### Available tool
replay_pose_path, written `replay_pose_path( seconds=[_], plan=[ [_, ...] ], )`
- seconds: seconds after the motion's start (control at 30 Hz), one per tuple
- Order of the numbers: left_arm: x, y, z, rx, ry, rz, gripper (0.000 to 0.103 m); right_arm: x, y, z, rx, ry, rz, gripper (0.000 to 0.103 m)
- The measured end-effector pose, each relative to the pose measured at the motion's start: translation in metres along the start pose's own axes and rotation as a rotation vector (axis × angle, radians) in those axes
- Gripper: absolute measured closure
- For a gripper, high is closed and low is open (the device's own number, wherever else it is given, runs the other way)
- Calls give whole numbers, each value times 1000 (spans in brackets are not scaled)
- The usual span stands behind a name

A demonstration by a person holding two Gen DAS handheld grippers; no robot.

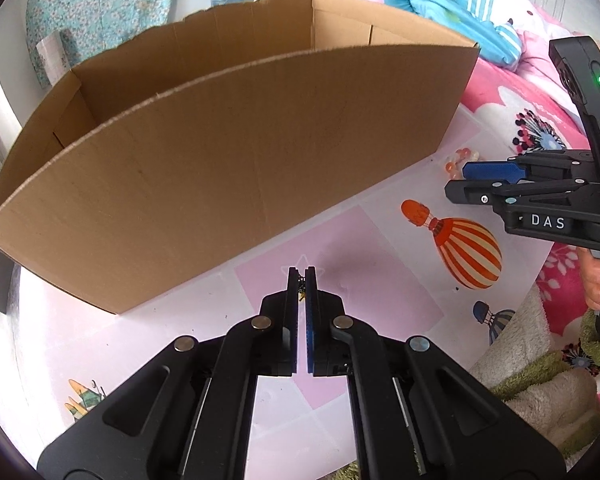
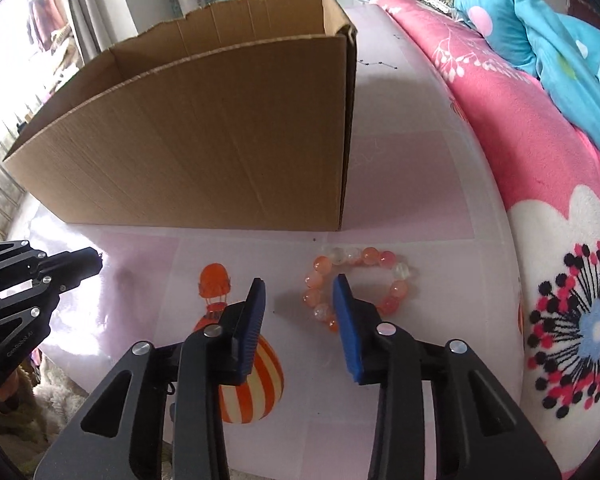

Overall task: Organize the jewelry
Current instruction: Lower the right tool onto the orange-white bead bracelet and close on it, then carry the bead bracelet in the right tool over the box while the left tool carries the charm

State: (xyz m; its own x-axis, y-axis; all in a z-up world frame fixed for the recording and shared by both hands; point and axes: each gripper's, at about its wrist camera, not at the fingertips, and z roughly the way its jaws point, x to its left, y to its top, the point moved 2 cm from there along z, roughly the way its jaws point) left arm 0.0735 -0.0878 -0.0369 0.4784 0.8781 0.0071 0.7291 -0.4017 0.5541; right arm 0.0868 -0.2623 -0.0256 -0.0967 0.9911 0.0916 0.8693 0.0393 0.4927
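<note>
A bracelet [image 2: 384,258] of orange, pink and clear beads lies flat on the pale pink mat, just in front of the cardboard box's [image 2: 200,152] right corner. My right gripper [image 2: 300,282] hovers over it with a gap between its blue pads and nothing in that gap. Its right finger [image 2: 346,312] covers the bracelet's left side. In the left wrist view only a few of the bracelet's beads [image 1: 454,160] peek out past the right gripper [image 1: 458,182]. My left gripper [image 1: 301,270] is shut on a small dark chain piece [image 1: 301,286] with a yellow bit, low over the mat in front of the box [image 1: 220,180].
The big open box fills the mat's far side, and its inside floor is hidden. A bed with a pink flowered blanket [image 2: 540,160] and a blue quilt [image 2: 560,40] borders the right. A hot-air balloon print [image 2: 252,380] marks the mat. A fluffy rug [image 1: 548,392] lies nearby.
</note>
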Motion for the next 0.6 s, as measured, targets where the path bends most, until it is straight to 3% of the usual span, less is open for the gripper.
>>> replay_pose_path(
  seconds=[0.17,0.27,0.37,0.6],
  plan=[
    [0,0,6,29,5,-9,101,-3,2,2,1,-21,-3,81],
    [0,0,6,35,7,-14,101,-4,3,3,5,-33,-6,93],
    [0,0,6,35,3,-19,101,-9,4,3,2,-23,20,93],
    [0,-1,3,28,5,-12,101,-38,7,-14,-53,173,228,93]
  ],
)
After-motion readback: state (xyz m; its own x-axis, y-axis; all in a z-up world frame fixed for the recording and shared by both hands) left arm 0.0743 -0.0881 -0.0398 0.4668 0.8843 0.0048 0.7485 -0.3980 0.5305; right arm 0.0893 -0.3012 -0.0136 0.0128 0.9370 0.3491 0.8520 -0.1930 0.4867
